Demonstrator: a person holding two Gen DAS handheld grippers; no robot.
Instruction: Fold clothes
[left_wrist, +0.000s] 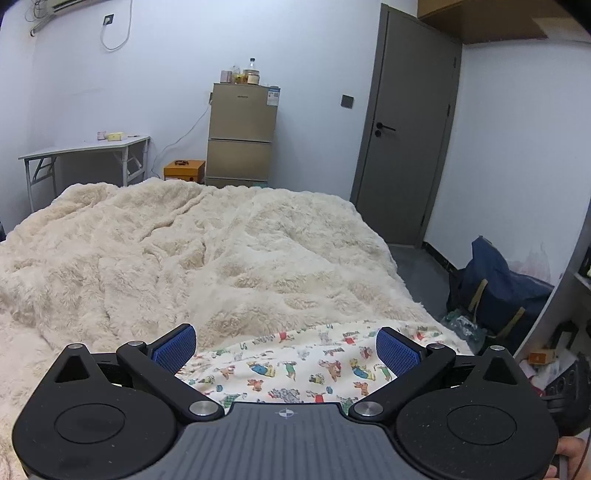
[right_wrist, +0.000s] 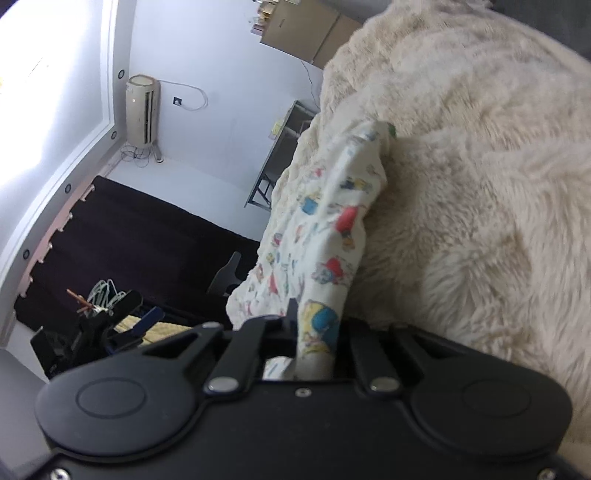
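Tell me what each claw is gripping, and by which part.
Right claw: shut on the cartoon-print white cotton garment, pinching a bunched edge. Left claw: open above that garment, holding nothing.

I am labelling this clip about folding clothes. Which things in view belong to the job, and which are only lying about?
Job:
- printed garment, on the blanket
- right gripper, jaws shut on the garment
- left gripper, jaws open above it

Lying about:
- fridge
- table
- orange box
- blue bag
- door
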